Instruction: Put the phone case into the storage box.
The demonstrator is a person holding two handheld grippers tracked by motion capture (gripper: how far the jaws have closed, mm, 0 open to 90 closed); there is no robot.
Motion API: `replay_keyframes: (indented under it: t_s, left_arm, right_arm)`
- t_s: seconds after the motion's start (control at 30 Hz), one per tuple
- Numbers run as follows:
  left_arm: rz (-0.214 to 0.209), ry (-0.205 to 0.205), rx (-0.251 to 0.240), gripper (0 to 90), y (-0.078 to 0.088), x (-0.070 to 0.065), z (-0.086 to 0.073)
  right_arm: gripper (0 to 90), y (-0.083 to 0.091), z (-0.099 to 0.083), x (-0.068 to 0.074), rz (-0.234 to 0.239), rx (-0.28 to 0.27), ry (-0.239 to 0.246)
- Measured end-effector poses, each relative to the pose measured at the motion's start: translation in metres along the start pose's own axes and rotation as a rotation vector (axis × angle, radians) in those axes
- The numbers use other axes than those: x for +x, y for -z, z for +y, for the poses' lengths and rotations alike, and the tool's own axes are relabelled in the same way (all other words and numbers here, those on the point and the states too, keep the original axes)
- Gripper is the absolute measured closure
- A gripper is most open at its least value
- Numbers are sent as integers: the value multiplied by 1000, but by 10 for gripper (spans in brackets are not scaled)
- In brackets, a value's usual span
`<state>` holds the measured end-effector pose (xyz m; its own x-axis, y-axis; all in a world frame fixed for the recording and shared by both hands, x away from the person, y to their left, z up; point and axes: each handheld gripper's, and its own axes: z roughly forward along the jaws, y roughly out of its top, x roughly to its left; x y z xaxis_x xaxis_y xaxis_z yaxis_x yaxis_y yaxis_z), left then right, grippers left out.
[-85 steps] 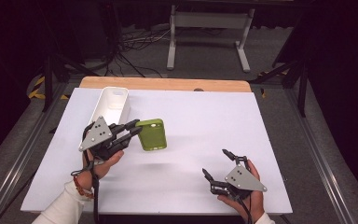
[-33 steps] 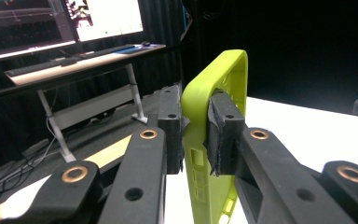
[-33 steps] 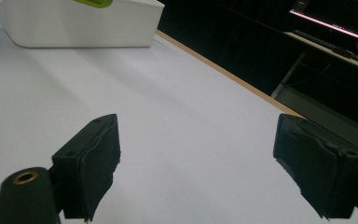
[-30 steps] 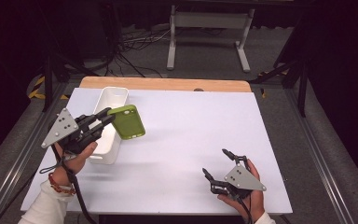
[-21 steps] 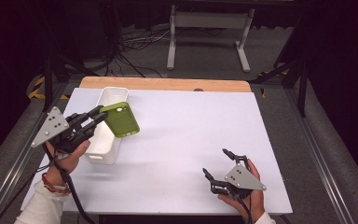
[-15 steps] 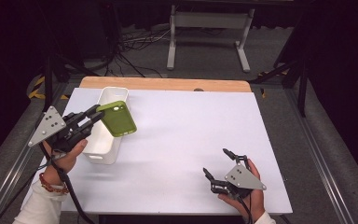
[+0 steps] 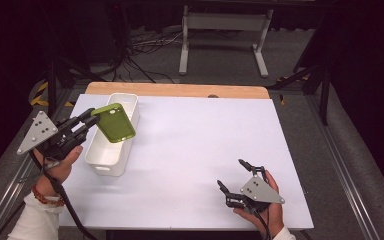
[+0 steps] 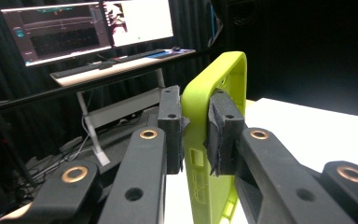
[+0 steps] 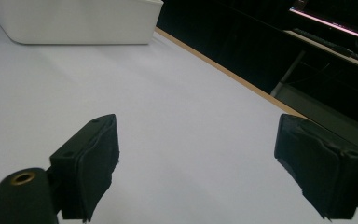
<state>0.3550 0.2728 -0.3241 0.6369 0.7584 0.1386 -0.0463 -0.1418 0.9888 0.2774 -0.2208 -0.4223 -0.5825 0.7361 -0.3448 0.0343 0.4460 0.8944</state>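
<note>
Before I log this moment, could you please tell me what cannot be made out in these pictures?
- Bin: part of its inside is hidden by the green case in the high view; in the right gripper view the top edge cuts it off.
- Case: its lower end is cut off by the bottom edge in the left gripper view, and the left gripper pads cover the gripped rim.
- Monitor text, left gripper view: too small.

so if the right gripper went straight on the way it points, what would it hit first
Probably nothing soon: the right gripper, jaws open, looks across bare table. The white bin lies off to one side, though depth is unclear.
</note>
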Motion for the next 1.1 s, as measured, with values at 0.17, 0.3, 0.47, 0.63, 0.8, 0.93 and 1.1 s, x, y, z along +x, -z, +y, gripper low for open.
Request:
replay_keyframes:
  t_s: [0.17, 0.3, 0.47, 0.63, 0.8, 0.93, 1.1]
  left_arm:
    - [19, 8, 4, 776, 3, 5, -2]
    - [27, 3, 11, 776, 4, 8, -3]
    - [33, 7, 15, 776, 3, 10, -5]
    - [33, 0, 17, 776, 2, 10, -6]
    - [45, -5, 26, 776, 2, 12, -8]
    - [54, -5, 33, 776, 1, 13, -10]
    - [63, -12, 42, 776, 1, 15, -11]
  right_arm:
    - [147, 0, 0, 0, 2, 2, 0]
    - [147, 0, 0, 0, 4, 3, 3]
    - [147, 0, 0, 0, 5, 4, 0]
    - [147, -1, 0, 0, 7, 6, 2]
    - [148, -1, 0, 1, 8, 6, 3]
    - [148, -1, 0, 2, 10, 7, 6]
    - [148, -1, 0, 1, 9, 8, 3]
